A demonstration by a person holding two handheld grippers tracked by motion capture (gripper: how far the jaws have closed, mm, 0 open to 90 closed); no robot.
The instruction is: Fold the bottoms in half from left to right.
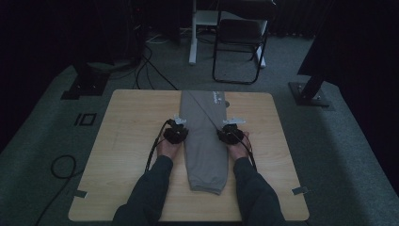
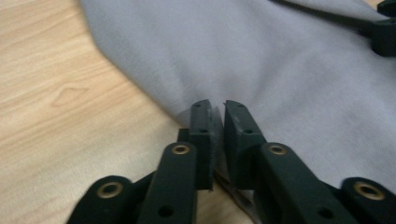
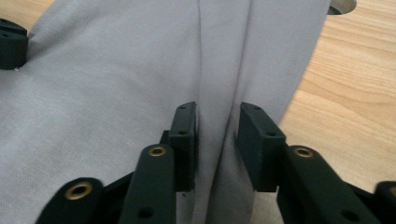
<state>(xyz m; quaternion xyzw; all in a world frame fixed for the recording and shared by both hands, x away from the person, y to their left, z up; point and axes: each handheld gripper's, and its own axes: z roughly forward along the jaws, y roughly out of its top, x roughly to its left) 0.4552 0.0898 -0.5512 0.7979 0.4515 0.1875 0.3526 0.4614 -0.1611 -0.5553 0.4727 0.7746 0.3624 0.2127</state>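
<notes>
1. Person: dark long sleeves (image 1: 151, 188) on both arms.
2. Left gripper (image 1: 176, 133) & right gripper (image 1: 230, 133): black bodies, pale plates on top, black cables trailing near.
3. Jaws: matte black, brass-ringed pivot holes, small screw holes.

Matt grey cloth garment (image 1: 204, 141), wood-grain table (image 1: 131, 141)

Folded garment (image 1: 204, 141) lies lengthwise on tabletop (image 1: 127, 141), centre; left claw (image 1: 176, 133) at its left edge, right claw (image 1: 230, 133) at its right; chair (image 1: 240, 42) behind tabletop.
</notes>
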